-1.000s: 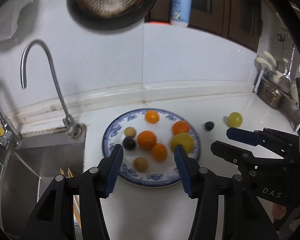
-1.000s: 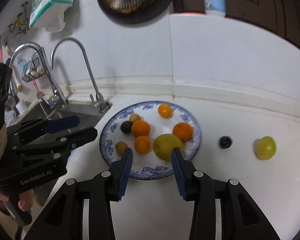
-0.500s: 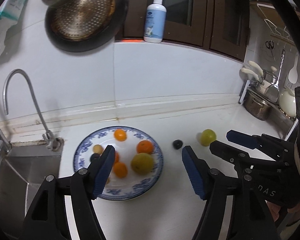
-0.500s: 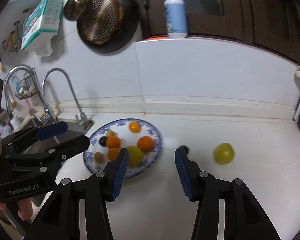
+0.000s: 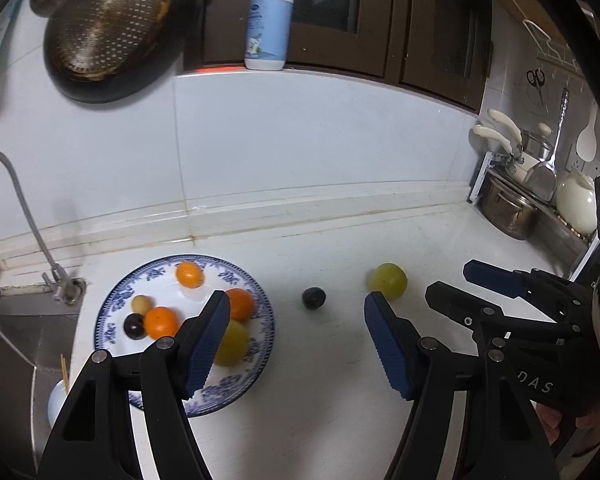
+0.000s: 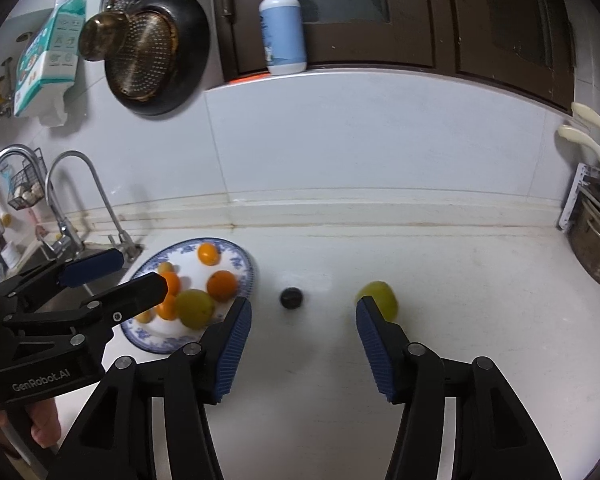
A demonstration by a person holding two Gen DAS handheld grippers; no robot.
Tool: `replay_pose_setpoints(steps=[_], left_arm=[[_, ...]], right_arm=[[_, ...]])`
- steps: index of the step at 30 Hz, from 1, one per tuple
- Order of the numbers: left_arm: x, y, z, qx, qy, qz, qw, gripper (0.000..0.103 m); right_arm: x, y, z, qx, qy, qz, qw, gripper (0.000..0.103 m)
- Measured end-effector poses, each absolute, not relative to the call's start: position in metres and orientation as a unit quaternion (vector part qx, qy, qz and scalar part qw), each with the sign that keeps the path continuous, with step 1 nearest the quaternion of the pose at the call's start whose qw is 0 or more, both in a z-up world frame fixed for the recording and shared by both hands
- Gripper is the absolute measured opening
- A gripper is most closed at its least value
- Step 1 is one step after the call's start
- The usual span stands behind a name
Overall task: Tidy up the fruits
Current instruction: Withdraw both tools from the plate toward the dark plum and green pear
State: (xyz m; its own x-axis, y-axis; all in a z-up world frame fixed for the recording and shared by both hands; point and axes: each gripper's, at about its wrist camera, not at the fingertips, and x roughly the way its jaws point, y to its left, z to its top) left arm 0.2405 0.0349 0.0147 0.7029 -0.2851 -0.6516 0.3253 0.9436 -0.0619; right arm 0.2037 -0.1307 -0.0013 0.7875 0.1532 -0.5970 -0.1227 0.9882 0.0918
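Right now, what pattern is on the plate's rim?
Blue floral on white plate; clearest in the left wrist view.

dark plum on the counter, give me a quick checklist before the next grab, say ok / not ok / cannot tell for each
1. All fruit on the plate: not ok. The dark plum and the green fruit lie on the counter.
2. Right gripper free: ok, its jaws have just been opening and nothing is between them.
3. Left gripper free: ok, open, nothing between the fingers.
4. Plum clear of neighbours: ok, it sits apart from the plate and the green fruit.
5. Room on the plate: ok, bare patches show among the fruit.
6. Plum lined up between the right fingers: cannot tell, it lies ahead of them.
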Motion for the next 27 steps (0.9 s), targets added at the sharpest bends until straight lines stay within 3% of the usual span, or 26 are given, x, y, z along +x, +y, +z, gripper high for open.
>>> replay_pose_setpoints(steps=[27], left_arm=[[0.315,-0.025,-0.076,0.064,0.413,-0.186,0.889,0.068]], right_arm=[[0.283,-0.182,-0.070,0.017,0.398,0.066,0.915,0.055]])
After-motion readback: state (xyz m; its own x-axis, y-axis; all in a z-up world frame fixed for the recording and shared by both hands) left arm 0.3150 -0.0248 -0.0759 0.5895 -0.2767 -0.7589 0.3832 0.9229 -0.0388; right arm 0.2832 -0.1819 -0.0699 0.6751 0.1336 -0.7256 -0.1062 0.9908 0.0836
